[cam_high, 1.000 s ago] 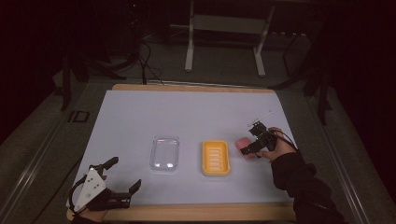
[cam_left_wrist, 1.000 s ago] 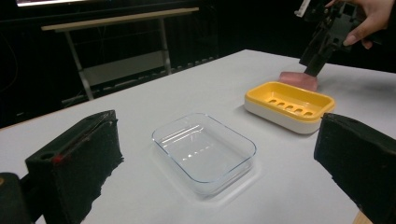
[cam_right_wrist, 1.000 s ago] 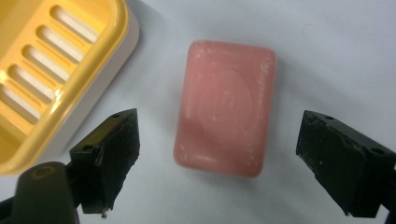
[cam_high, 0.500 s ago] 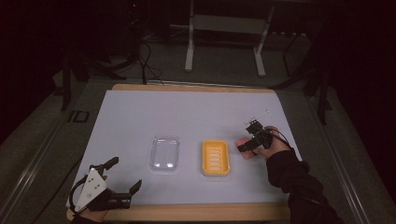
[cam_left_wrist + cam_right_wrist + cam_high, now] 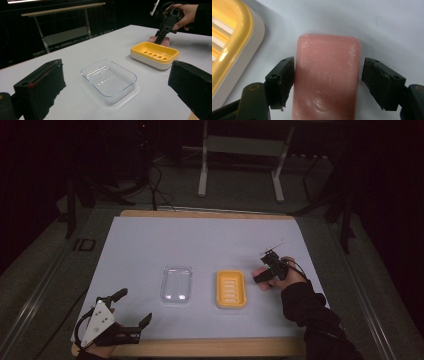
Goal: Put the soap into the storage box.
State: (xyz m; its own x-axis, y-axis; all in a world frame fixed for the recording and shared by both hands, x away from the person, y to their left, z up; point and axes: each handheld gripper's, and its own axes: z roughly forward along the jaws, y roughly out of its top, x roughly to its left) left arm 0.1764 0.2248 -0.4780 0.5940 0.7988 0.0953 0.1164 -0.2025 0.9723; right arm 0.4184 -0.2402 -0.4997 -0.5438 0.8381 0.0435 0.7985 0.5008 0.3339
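I see two containers side by side mid-table on the white table cover: a clear plastic tray on the left and a yellow soap dish on the right, near each other but not touching. In the left gripper view the clear tray has nothing in it, just glare on its floor, and the soap dish, yellow insert over a white base, shows only its slotted floor, nothing resting there. The pink soap bar is not in either container; it lies flat on the table cover just beside the dish's right edge, a thin strip of cover between them. My right gripper points down over the bar with one jaw on each long side; its jaws have just been closing. The left jaw looks right against the bar's edge, the right jaw stands a small gap off, so the bar is straddled, not clamped yet. My left gripper sits at the near left table edge, jaws wide apart, nothing between them, well apart from both containers.
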